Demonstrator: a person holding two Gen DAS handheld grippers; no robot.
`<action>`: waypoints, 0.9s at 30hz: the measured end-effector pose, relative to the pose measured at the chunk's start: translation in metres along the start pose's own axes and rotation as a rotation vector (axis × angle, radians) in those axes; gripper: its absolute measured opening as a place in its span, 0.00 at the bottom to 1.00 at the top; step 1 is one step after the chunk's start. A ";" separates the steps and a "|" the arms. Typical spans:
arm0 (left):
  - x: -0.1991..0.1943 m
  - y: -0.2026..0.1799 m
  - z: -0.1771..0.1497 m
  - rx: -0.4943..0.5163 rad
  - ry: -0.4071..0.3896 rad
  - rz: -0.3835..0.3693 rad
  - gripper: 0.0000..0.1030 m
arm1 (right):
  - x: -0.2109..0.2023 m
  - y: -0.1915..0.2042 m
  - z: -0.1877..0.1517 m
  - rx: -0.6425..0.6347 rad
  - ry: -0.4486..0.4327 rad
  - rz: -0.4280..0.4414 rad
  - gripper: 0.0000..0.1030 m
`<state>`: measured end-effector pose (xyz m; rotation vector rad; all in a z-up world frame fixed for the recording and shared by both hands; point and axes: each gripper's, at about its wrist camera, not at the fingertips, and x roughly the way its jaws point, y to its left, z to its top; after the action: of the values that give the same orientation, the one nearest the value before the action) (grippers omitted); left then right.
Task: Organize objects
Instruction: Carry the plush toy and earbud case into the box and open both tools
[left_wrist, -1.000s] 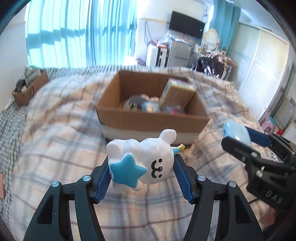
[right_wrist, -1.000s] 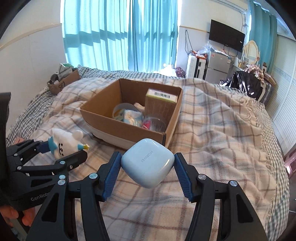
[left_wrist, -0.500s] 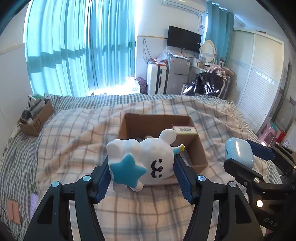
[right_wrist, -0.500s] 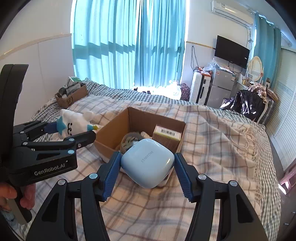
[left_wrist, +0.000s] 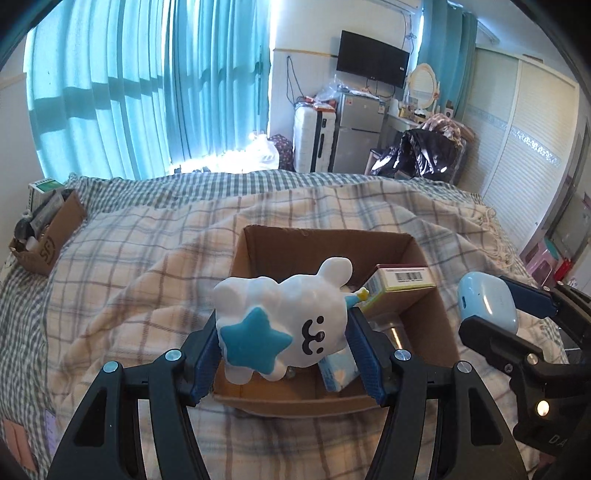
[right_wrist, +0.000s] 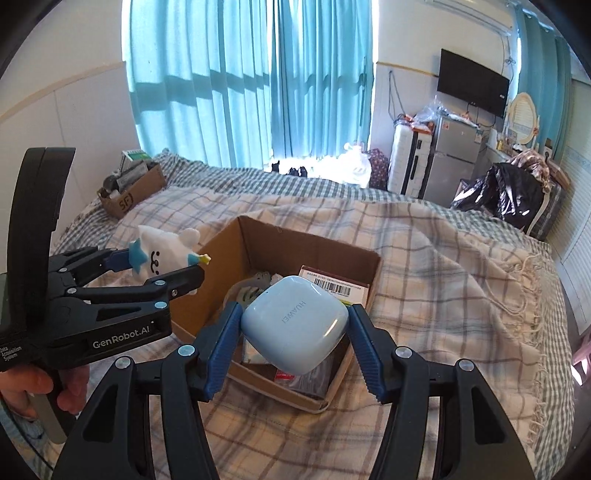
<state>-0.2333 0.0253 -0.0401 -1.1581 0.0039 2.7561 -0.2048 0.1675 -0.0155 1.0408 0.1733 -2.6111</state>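
- A second ago the cardboard box (left_wrist: 424, 258) was seen at mid-frame beyond both tools; now it is found lower in both wrist views, directly under the held items, with more of the room shown above it.
- In the left wrist view, the white toy figure (left_wrist: 284, 325) with a blue star is kept clenched by the left gripper (left_wrist: 282, 354) at lower centre, over the box's near left corner.
- At the right edge of that view, the pale blue earbud case (left_wrist: 485, 301) is seen side-on, grasped by the right gripper (left_wrist: 495, 314).
- In the right wrist view, "GenRobot.AI" is read on the left tool at lower left, with a hand (right_wrist: 33, 387) below it cut off by the frame.
- "HUAWEI" is read on the case at lower centre, held above the box's interior.
- A barcode label is seen on the carton (right_wrist: 338, 286) inside the box; its text is too small to read.
- The other box contents are largely hidden behind the case and the toy.
- "SF" is made out on the small box (right_wrist: 131, 192) at upper left.
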 end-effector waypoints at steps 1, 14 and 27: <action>0.006 0.001 0.000 0.007 0.004 -0.002 0.63 | 0.010 -0.001 -0.001 -0.005 0.016 0.006 0.57; 0.079 0.011 0.020 0.040 0.052 -0.010 0.63 | 0.090 0.011 0.002 -0.097 0.138 0.075 0.56; 0.082 0.021 0.019 -0.033 0.031 -0.095 0.77 | 0.082 -0.002 0.004 -0.022 0.120 0.057 0.76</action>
<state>-0.3061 0.0172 -0.0862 -1.1775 -0.0907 2.6650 -0.2639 0.1477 -0.0684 1.1781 0.1976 -2.4920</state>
